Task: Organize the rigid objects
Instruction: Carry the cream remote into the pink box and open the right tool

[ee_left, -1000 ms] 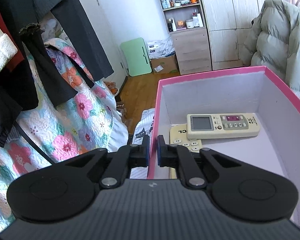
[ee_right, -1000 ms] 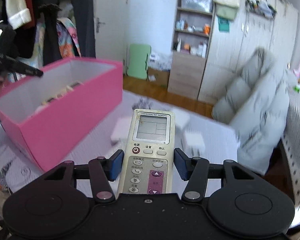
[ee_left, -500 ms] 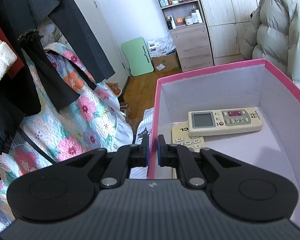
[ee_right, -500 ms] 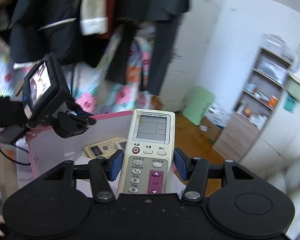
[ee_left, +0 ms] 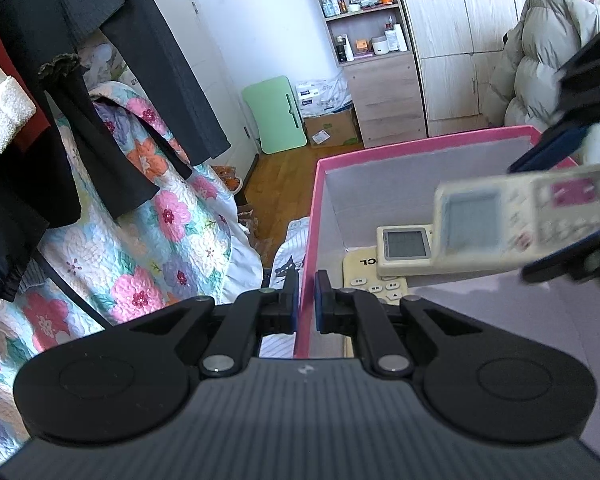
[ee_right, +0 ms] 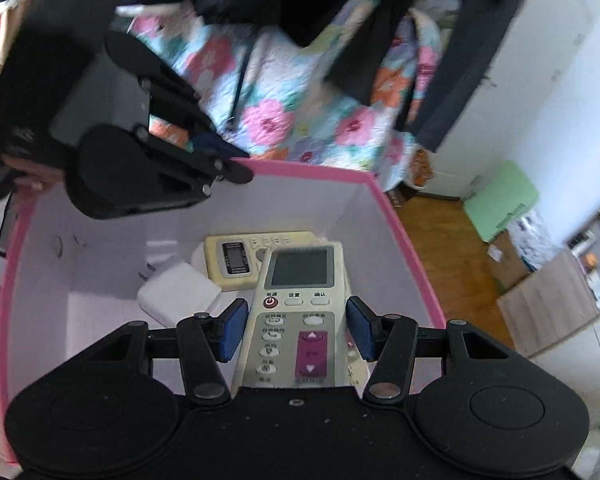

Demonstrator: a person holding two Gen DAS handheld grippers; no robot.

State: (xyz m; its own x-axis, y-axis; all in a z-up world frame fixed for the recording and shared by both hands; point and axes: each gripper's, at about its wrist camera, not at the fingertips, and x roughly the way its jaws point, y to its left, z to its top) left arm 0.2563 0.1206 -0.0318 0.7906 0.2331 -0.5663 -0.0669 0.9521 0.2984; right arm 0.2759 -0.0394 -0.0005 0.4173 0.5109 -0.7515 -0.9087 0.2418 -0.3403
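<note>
My right claw pinches a cream remote control with a grey screen and magenta buttons, held over the open pink cardboard box with a pale lining. Inside lie a yellowed remote, another remote under mine, mostly hidden, and a white plug adapter. My left claw is pressed together on the box's near wall. A second ago my right claw was outside the box, above the bed.

Both wrist views close over pink box
</note>
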